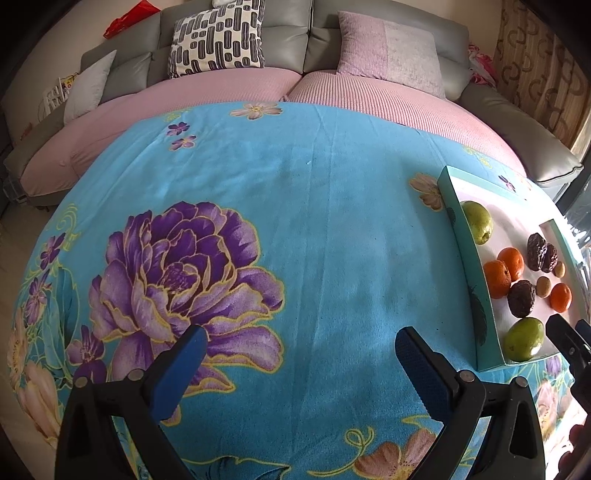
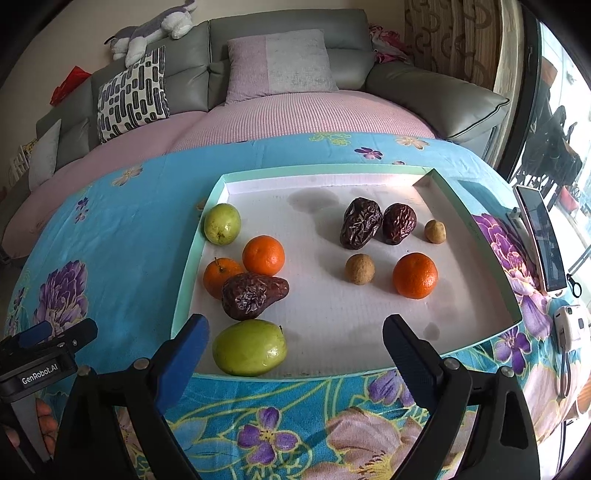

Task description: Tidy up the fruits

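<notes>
A shallow teal-rimmed tray [image 2: 476,221] with a white floor holds the fruit. In it lie a near green fruit [image 2: 250,347], a far green fruit [image 2: 222,223], three oranges [image 2: 263,256] [image 2: 218,275] [image 2: 415,275], three wrinkled dark dates [image 2: 253,295] [image 2: 360,222] [image 2: 399,223] and two small tan longans [image 2: 359,268] [image 2: 434,231]. My right gripper [image 2: 295,343] stands open just before the tray's near edge, nothing between its fingers. My left gripper [image 1: 301,356] hangs open over bare cloth, left of the tray [image 1: 463,236]; the near green fruit [image 1: 523,339] shows at its right.
A blue flowered cloth [image 1: 295,221] covers the table. A phone [image 2: 543,240] and a small white device [image 2: 570,325] lie right of the tray. Behind the table runs a grey sofa [image 2: 280,33] with pink seat covers and cushions. A glass door stands at far right.
</notes>
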